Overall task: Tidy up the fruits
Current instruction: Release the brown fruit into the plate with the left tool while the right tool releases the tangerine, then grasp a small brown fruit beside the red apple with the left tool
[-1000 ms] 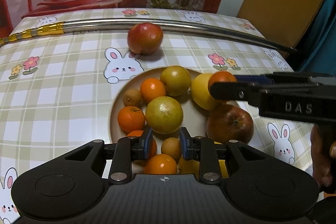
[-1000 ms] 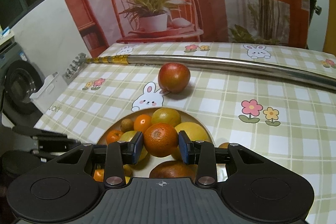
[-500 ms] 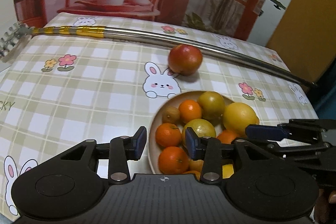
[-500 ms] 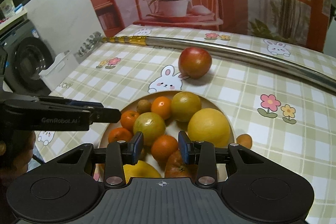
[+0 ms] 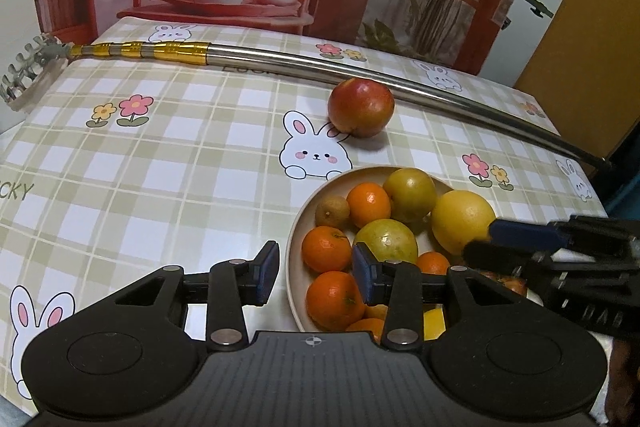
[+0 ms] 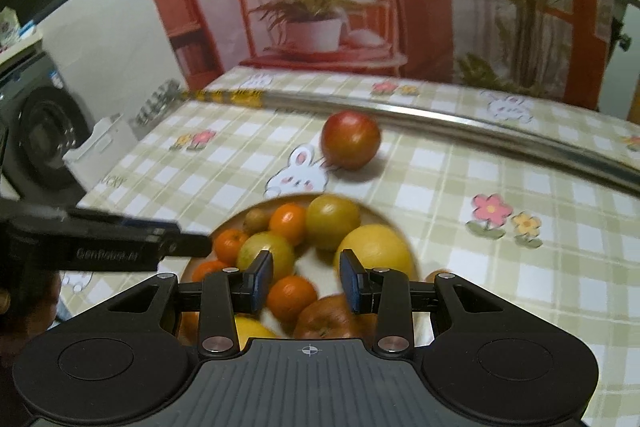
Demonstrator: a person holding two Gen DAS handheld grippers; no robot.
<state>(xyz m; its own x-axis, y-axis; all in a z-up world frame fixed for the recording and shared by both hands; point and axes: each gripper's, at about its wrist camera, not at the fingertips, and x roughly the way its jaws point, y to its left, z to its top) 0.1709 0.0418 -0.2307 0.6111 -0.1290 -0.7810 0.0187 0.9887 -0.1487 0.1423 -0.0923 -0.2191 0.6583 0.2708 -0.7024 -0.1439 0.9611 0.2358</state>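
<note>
A beige plate [image 5: 294, 239] holds several oranges, two green-yellow citrus and a large yellow lemon [image 5: 462, 221]. A red apple [image 5: 361, 107] lies alone on the checked tablecloth beyond the plate. My left gripper [image 5: 316, 267] hangs open and empty over the plate's left rim. In the right wrist view the plate [image 6: 240, 215] sits below my right gripper [image 6: 306, 277], which is open above a small orange [image 6: 291, 297] without touching it. The apple [image 6: 351, 139] lies further back. Each gripper shows in the other's view: right gripper [image 5: 482, 239], left gripper [image 6: 190, 237].
A long metal pole [image 5: 320, 71] with a gold-banded end and rake head [image 5: 24, 79] lies across the back of the table. A small brown fruit [image 6: 438, 275] sits on the cloth right of the plate. A washing machine [image 6: 44, 131] stands left of the table.
My right gripper held an orange a second ago; it has let go, and the orange now lies in the plate. My left gripper has pulled back to the left and opened wider.
</note>
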